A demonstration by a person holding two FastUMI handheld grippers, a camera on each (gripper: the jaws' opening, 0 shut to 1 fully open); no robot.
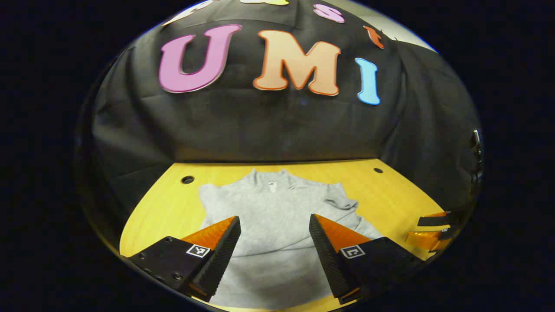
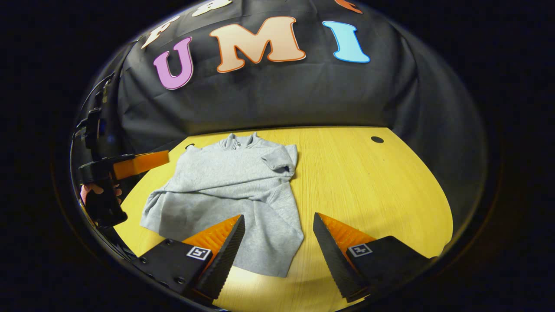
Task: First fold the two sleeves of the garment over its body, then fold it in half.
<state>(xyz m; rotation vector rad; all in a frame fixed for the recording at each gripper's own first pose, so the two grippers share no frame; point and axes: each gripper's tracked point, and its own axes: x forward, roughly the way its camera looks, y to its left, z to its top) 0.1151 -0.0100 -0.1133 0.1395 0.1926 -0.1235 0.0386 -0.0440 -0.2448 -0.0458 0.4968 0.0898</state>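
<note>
A grey long-sleeved garment (image 1: 277, 216) (image 2: 230, 186) lies flat on the yellow table (image 1: 169, 203) (image 2: 368, 186), collar toward the wall. Both sleeves lie folded across its body, one cuff bunched near the right shoulder (image 2: 279, 162). My left gripper (image 1: 274, 222) hovers open over the garment's middle, nothing between its fingers. My right gripper (image 2: 279, 221) is open above the garment's lower right corner and the bare table beside it. The left gripper (image 2: 130, 167) also shows at the left edge of the right gripper view, held by a hand. The right gripper's fingers (image 1: 429, 229) show at the right edge of the left gripper view.
Round holes sit in the tabletop near the back corners (image 1: 187, 179) (image 2: 377, 139). The black cloth wall closes the back and sides. Bare table stretches to the right of the garment in the right gripper view.
</note>
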